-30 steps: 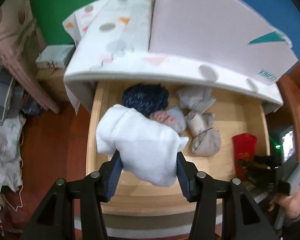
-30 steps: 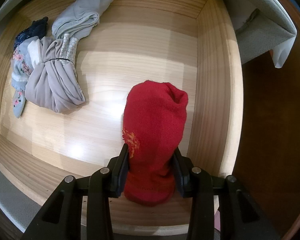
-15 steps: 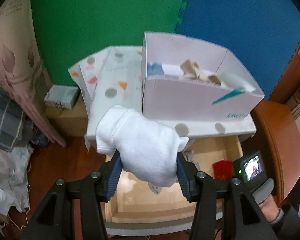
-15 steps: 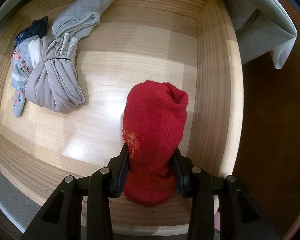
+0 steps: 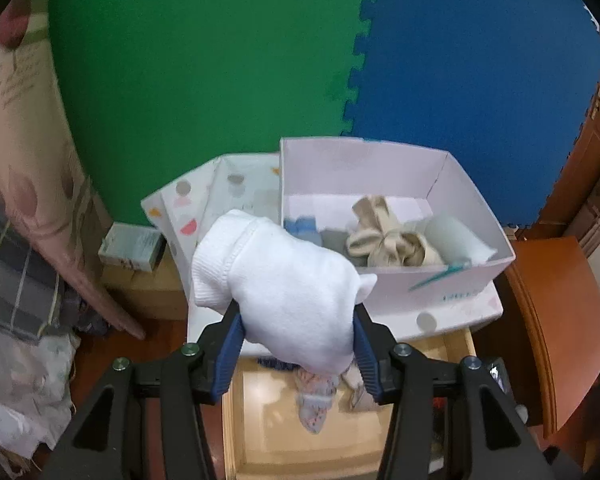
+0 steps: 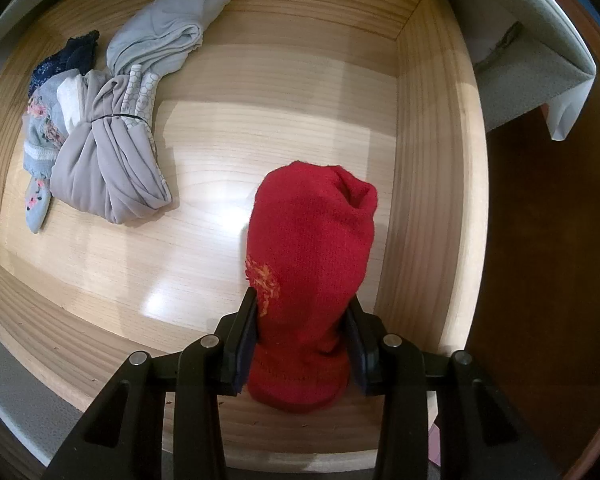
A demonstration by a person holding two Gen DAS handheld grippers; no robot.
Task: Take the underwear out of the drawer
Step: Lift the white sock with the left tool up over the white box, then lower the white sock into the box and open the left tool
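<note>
- The wooden drawer (image 6: 432, 128) stands open. In its far left corner lie a grey bundle tied with a thin black band (image 6: 112, 172), a pale grey folded piece (image 6: 168, 36), a floral grey piece (image 6: 40, 152) and a dark blue lacy piece (image 6: 70, 60), all touching one another.
- The right half of the drawer floor holds only the red knitted roll (image 6: 312, 264), near the right wall.
- A white cardboard box (image 5: 452, 280) sits on the patterned desk top (image 5: 224, 196) above the drawer; inside it lie a beige knotted bundle (image 5: 388, 240), a blue piece (image 5: 300, 228) and a white roll (image 5: 460, 236).
- The left claw (image 5: 298, 340) grips a white bundle (image 5: 284, 284), held in the air in front of the box, above the drawer.
- The right claw (image 6: 302, 344) points down into the drawer, pads pressed on the red knitted roll.
</note>
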